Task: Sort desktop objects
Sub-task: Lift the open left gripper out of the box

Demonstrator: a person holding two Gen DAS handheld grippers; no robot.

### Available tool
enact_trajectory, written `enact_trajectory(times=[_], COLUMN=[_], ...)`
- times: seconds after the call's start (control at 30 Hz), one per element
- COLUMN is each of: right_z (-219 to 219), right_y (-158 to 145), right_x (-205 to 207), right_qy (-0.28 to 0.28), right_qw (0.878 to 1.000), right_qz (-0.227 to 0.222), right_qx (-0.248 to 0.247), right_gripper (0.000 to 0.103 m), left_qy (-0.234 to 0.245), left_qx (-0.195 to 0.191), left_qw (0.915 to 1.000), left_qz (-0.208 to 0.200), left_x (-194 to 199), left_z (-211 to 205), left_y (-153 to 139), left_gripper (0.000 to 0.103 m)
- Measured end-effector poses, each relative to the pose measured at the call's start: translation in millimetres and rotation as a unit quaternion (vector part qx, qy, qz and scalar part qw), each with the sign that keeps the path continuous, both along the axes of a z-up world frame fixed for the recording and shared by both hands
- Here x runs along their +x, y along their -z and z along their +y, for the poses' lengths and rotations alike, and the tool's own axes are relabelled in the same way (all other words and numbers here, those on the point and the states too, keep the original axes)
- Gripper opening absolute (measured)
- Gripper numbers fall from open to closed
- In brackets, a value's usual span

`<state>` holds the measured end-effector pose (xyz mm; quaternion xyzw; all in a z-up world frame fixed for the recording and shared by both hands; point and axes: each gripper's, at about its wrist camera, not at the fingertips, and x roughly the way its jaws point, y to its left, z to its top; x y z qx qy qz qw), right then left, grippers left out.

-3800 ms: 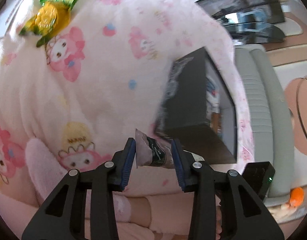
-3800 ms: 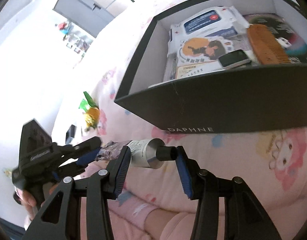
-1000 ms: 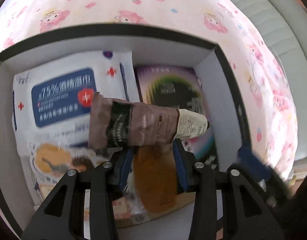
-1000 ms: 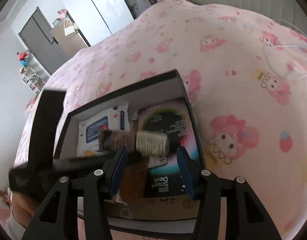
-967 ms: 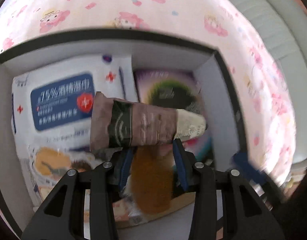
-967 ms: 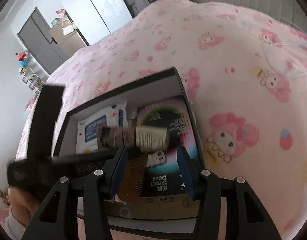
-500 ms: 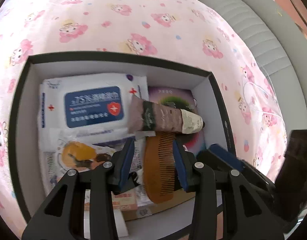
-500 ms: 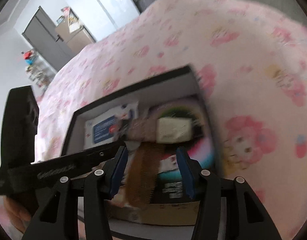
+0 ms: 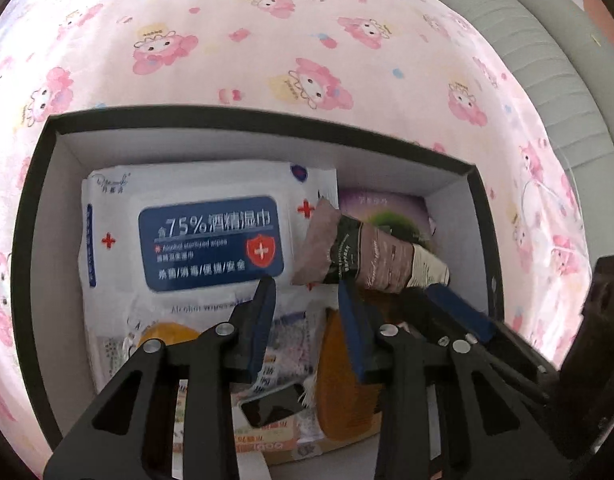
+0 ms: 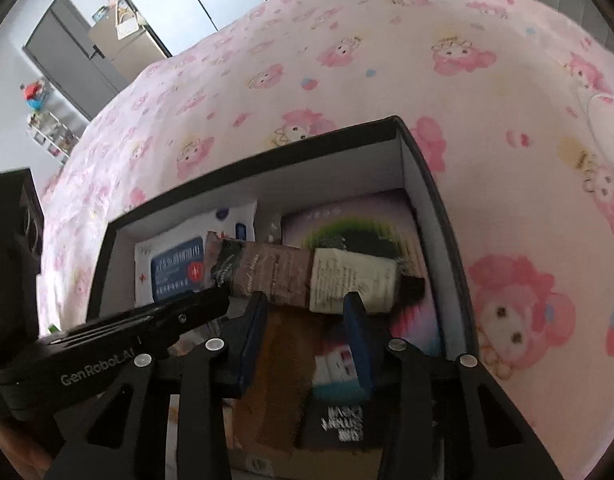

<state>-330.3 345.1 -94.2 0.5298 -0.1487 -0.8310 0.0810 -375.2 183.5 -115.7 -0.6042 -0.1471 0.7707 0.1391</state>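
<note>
Lying in one box (image 9: 39, 208): one tube (image 9: 371, 256), one wipes pack (image 9: 203, 240), one comb (image 9: 343, 408).

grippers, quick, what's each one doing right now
Left tool: closing, nothing between its fingers; the tube lies in the box beyond its tips.
Right tool: closing, also empty.

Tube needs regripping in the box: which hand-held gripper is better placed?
Right, probably: the right hand-held gripper lines up on the middle of the tube; the left hand-held gripper sits off its crimped end. Both jaws closing, empty.
</note>
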Motion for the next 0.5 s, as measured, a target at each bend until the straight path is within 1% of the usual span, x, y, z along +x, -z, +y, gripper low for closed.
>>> enact_trajectory(times=[0.07, 0.1, 0.17, 0.2, 0.23, 0.27, 0.33, 0.43, 0.5], right_z=[6, 9, 15, 17, 18, 17, 14, 9, 4], right_y=[1, -4, -24, -34, -40, -42, -33, -16, -7], right_x=[3, 8, 23, 31, 39, 44, 44, 36, 29], right_qy=[0.009, 0.011, 0.009, 0.008, 0.006, 0.005, -0.01, -0.024, -0.031], right_qw=[1.0, 1.0, 0.998, 0.998, 0.997, 0.998, 0.999, 0.999, 0.999], right_qz=[-0.007, -0.002, 0.028, 0.045, 0.058, 0.06, 0.041, 0.01, 0.0], right_qx=[-0.019, -0.028, -0.05, -0.054, -0.045, -0.036, -0.032, -0.041, -0.028], right_gripper=[0.034, 0.034, 0.035, 0.036, 0.04, 0.04, 0.04, 0.04, 0.04], left_qy=[0.007, 0.012, 0.021, 0.024, 0.024, 0.022, 0.015, 0.002, -0.005], left_qx=[0.002, 0.003, 0.005, 0.005, 0.003, 0.002, 0.009, 0.021, 0.026], left_qw=[1.0, 0.9999, 0.9996, 0.9996, 0.9996, 0.9997, 0.9998, 0.9998, 0.9996], left_qz=[0.005, 0.009, 0.016, 0.016, 0.014, 0.011, 0.006, 0.007, 0.01], left_x=[0, 2, 5, 6, 6, 6, 2, -3, -5], left_z=[3, 4, 7, 7, 7, 6, 1, -6, -10], left_y=[-4, -7, -12, -13, -12, -10, -7, -7, -9], left_gripper=[0.032, 0.032, 0.032, 0.032, 0.032, 0.032, 0.032, 0.032, 0.032])
